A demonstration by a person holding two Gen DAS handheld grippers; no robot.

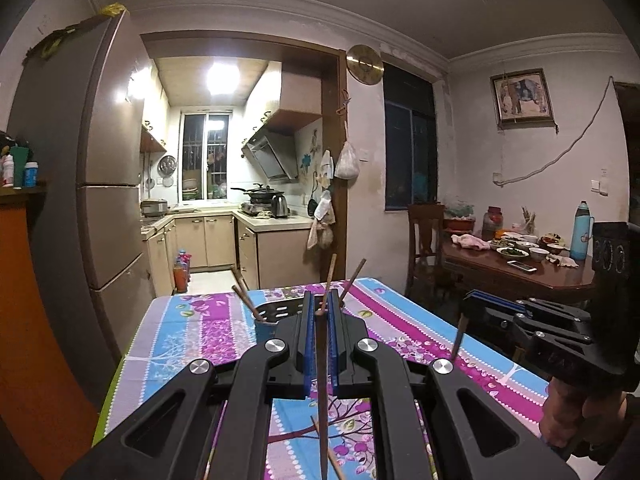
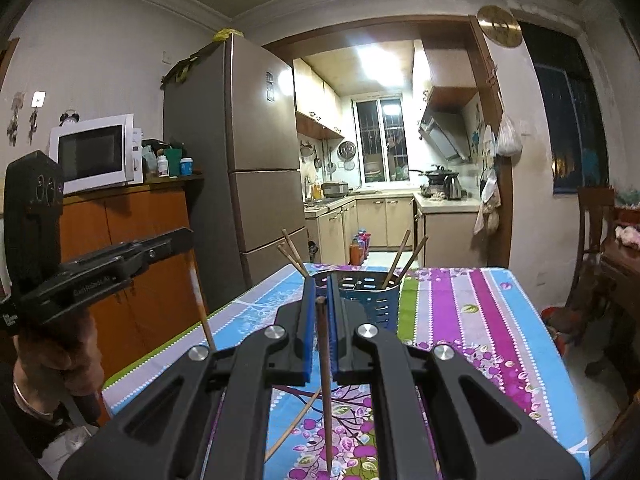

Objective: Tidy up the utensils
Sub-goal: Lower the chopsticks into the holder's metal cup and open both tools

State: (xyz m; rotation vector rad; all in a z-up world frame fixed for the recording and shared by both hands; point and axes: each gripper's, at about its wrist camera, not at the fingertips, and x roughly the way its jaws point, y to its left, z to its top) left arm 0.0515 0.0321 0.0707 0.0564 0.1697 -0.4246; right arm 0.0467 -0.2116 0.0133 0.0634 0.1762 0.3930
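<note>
Domestic dining area with a kitchen beyond an open doorway; the working surface is a table [image 2: 472, 304] under a floral cloth of blue, purple and pink stripes. Nearest the cameras, at the table's near edge, loose chopsticks [image 2: 294, 424] lie flat on the cloth beneath the tools. Left gripper [image 1: 320, 312] is clamped narrow on a dark chopstick [image 1: 321, 380], which hangs roughly upright between the blue pads with its lower end above the cloth; in the right wrist view the same tool appears at left, held by a hand [image 2: 52, 360], its stick slanting down toward the table's left edge. Right gripper [image 2: 320, 300] is likewise closed tight on a second dark chopstick [image 2: 325, 380], held near its top and pointing down over the cloth; in the left wrist view this tool stands off the table's right edge, gripped by a hand [image 1: 580, 416]. Just past both sets of pads, around the middle of the table toward its far edge, stands a blue slotted holder [image 2: 368, 300] with two compartments; several chopsticks [image 2: 402, 258] lean out of it, some to the left side and some to the right. Beyond the table's far left corner stands a tall fridge [image 2: 240, 140], with a microwave [image 2: 96, 152] on an orange cabinet beside it. A dining table with bowls [image 1: 516, 248] occupies the far right of the room.
</note>
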